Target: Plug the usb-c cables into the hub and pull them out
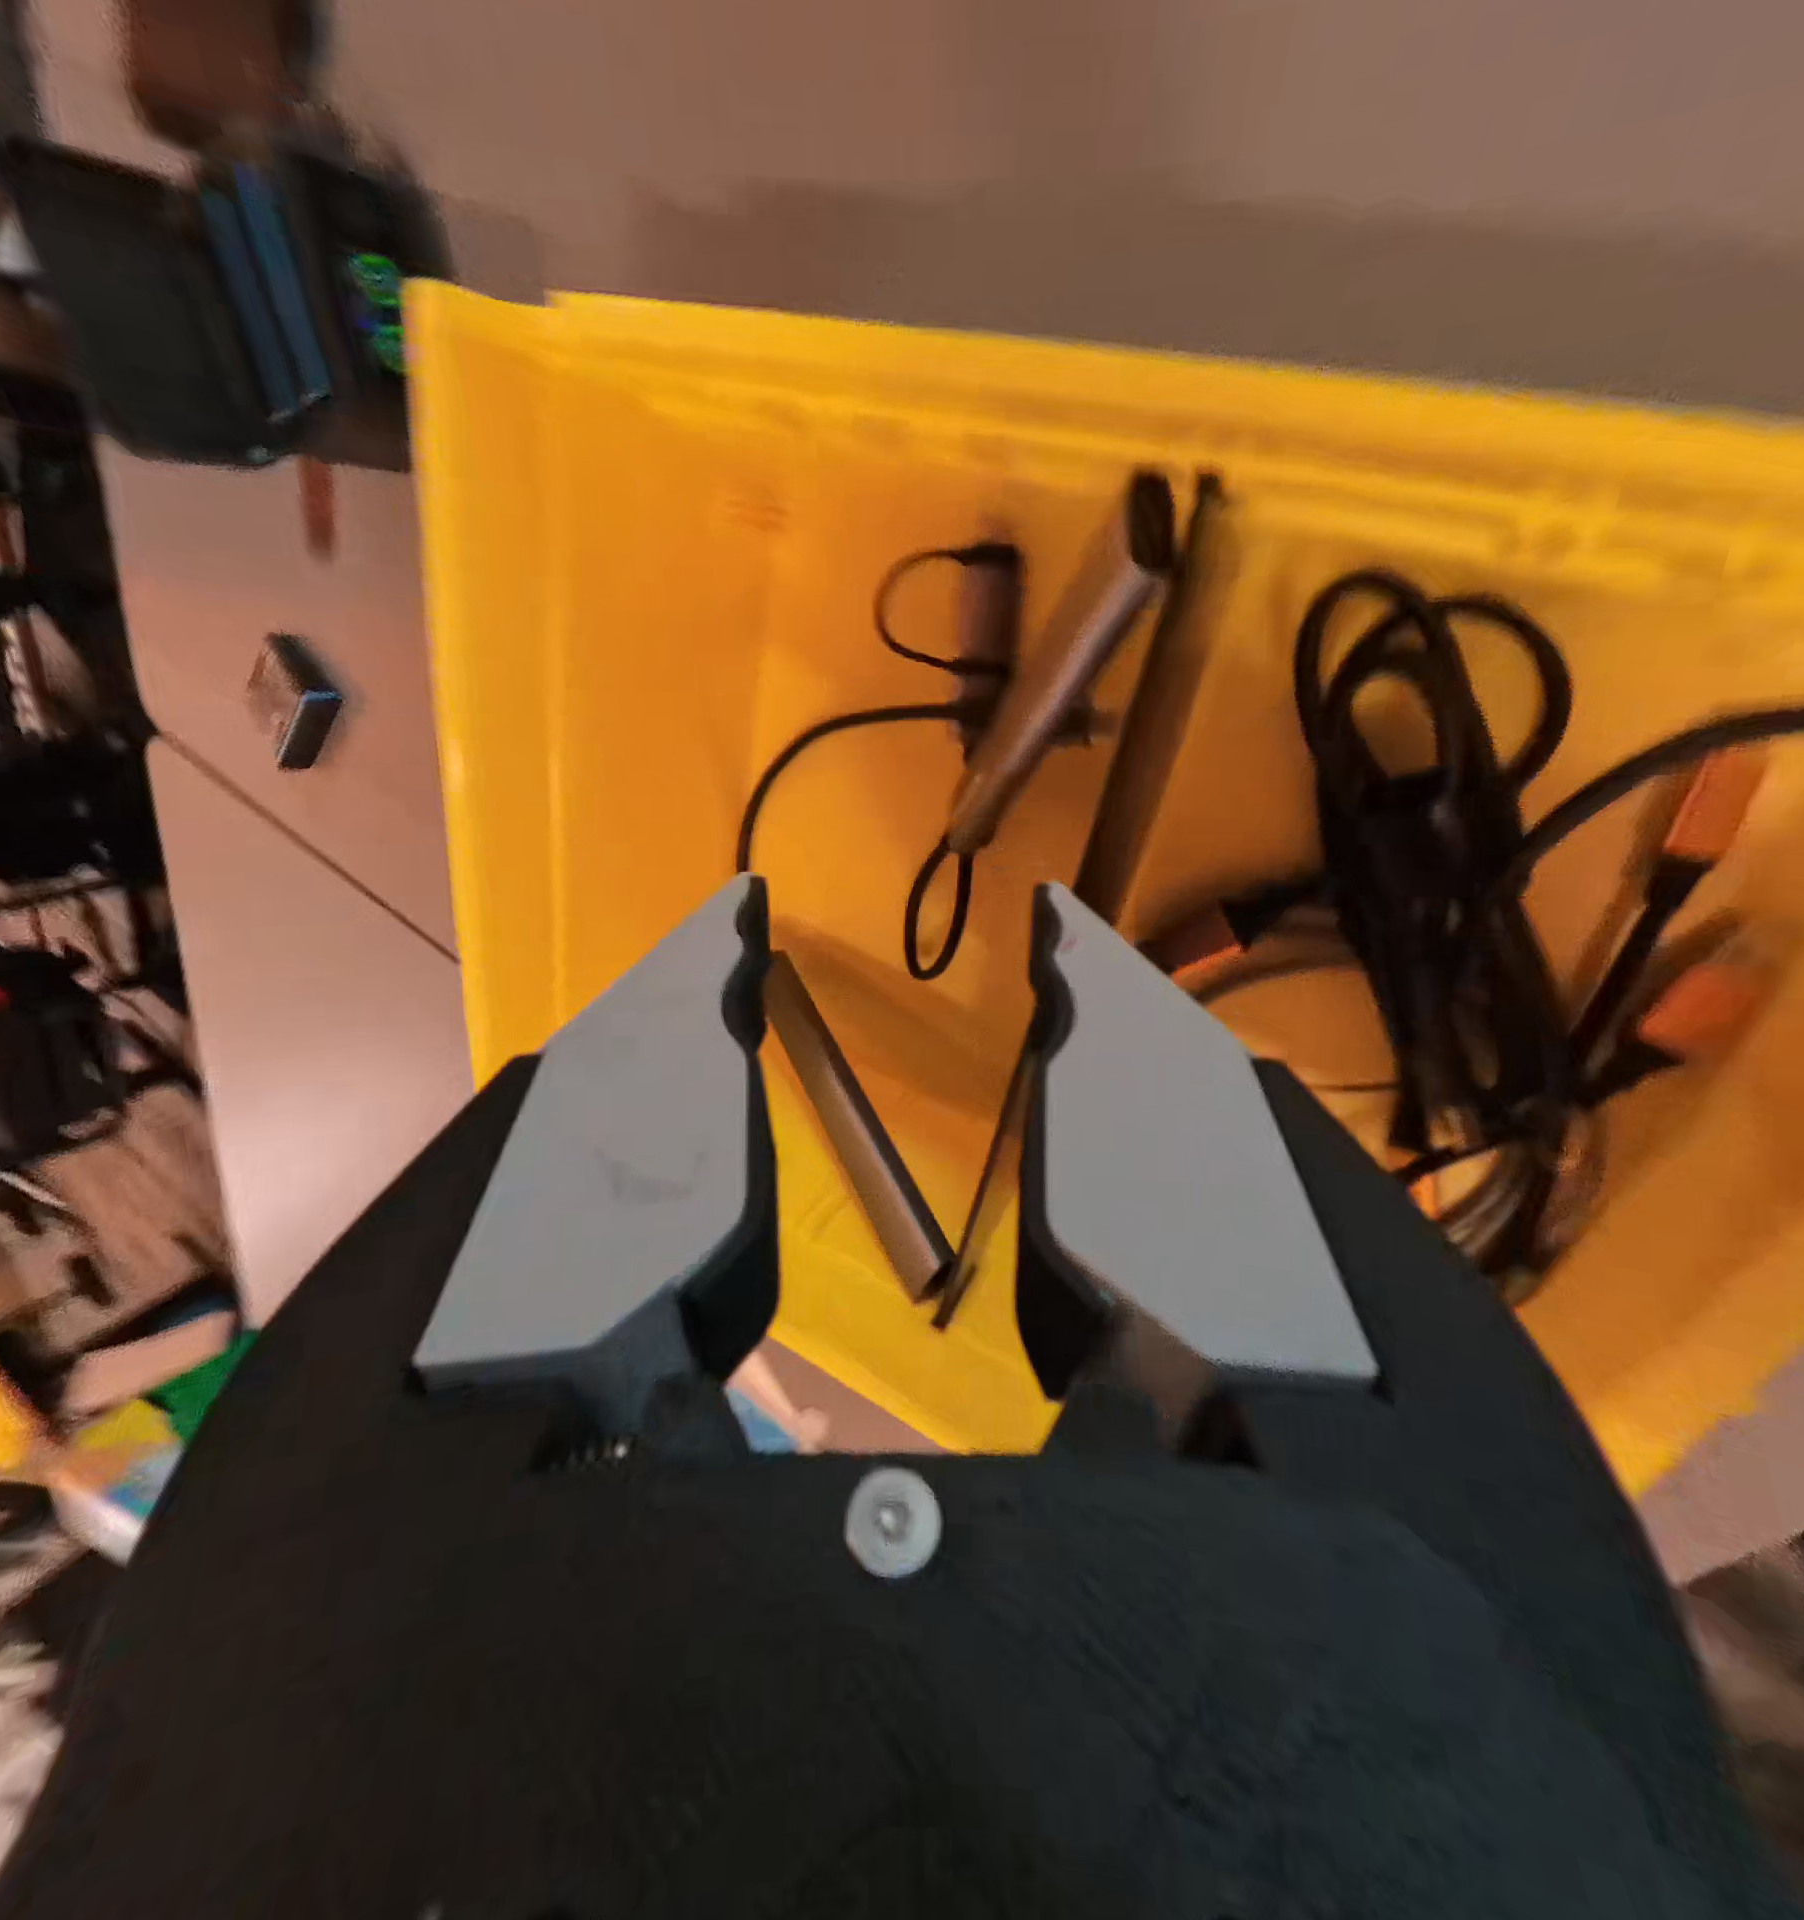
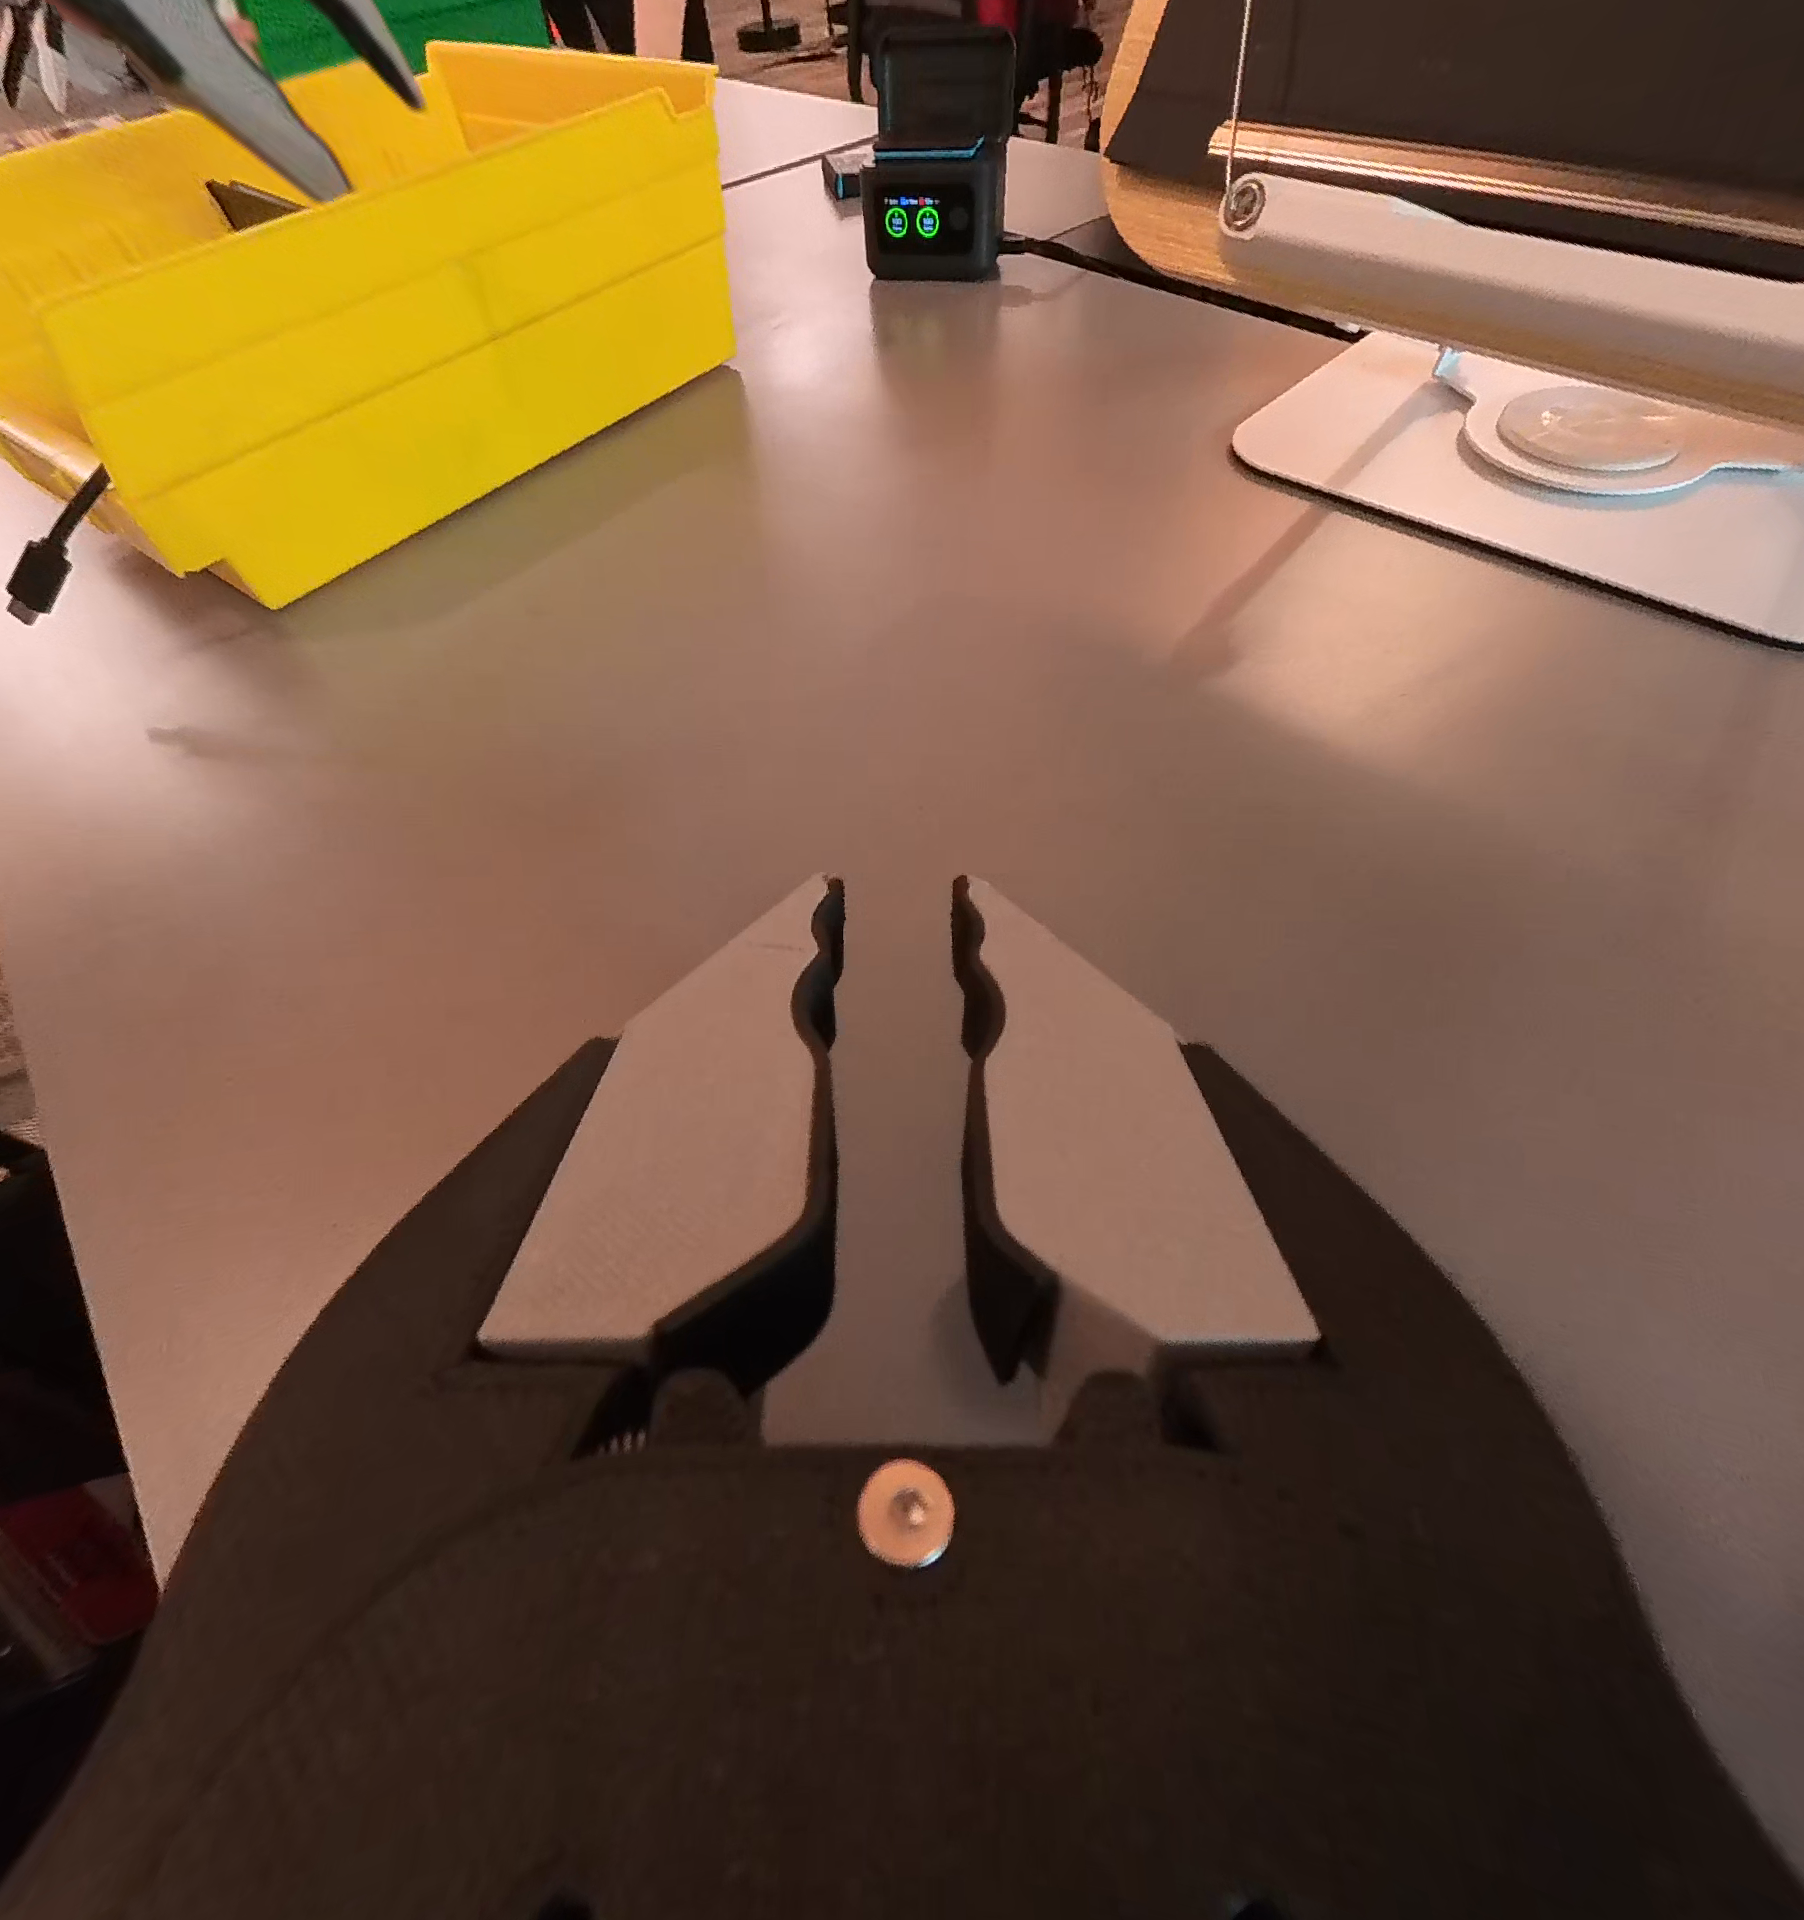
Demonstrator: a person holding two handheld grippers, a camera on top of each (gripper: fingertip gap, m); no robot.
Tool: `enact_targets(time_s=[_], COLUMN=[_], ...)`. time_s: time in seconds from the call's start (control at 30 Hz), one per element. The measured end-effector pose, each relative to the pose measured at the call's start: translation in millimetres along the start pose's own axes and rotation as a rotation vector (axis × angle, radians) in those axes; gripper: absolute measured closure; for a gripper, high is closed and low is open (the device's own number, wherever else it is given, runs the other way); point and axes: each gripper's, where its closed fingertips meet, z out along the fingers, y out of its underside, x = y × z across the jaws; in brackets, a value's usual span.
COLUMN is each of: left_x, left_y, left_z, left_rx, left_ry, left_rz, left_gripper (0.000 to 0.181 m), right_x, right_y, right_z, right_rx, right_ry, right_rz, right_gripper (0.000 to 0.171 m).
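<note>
In the blurred left wrist view, my left gripper point(image 1: 900, 904) is open and hovers over a yellow bin point(image 1: 607, 644). A long grey hub point(image 1: 1054, 686) with a thin black cable point(image 1: 825, 748) lies in the bin ahead of the fingertips. Another grey bar-shaped piece point(image 1: 862, 1127) lies in the bin below the gap between the fingers. A bundle of black cables point(image 1: 1428, 831) and orange-tipped plugs point(image 1: 1708, 810) lie to the right. My right gripper point(image 2: 896, 885) is open and empty over the bare grey table point(image 2: 877, 675). The bin point(image 2: 389, 343) and the left gripper point(image 2: 243, 94) show at the upper left of the right wrist view.
A black cable plug point(image 2: 41, 571) hangs out of the bin's near left side. A small black charger with green lights point(image 2: 929, 197) stands behind the bin. A monitor's silver base point(image 2: 1563, 468) sits at the right. The table's left edge runs close by.
</note>
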Motion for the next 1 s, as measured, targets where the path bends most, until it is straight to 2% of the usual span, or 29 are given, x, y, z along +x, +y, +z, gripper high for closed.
enact_targets(time_s=[0.13,0.37,0.47,0.53,0.6,0.77,0.93,1.0], left_x=[3.0,9.8,7.3,8.8,2.2,-29.1,-10.2,-11.2], left_y=[0.6,-18.5,-20.1,-20.8,-23.3,-32.5,-25.7,-17.9], left_z=[29.5,58.0,73.3,83.1,87.4,50.8,8.5,2.5], left_rx=[-0.046,0.038,0.034,0.035,0.047,0.193,0.248,0.224], left_ry=[0.012,0.174,0.175,0.178,0.148,0.081,0.265,0.265], left_rz=[0.181,0.189,0.219,0.268,0.264,0.124,-0.012,-0.047], left_gripper=[0.153,0.171,0.171,0.181,0.181,0.181,0.181,0.159], right_x=[0.8,-0.7,-1.7,-0.7,1.8,1.7,-5.1,-5.9], right_y=[1.7,0.9,-1.6,-3.8,-5.8,-8.4,-10.6,-11.5], right_z=[1.7,6.3,7.6,7.2,5.3,-0.8,-6.9,-8.7], right_rx=[-0.015,-0.021,-0.011,0.003,0.022,0.055,0.083,0.093], right_ry=[-0.016,-0.103,-0.161,-0.187,-0.193,-0.212,-0.251,-0.259], right_rz=[0.026,0.127,0.189,0.227,0.252,0.274,0.279,0.283], right_gripper=[0.153,0.151,0.151,0.150,0.152,0.155,0.154,0.155])
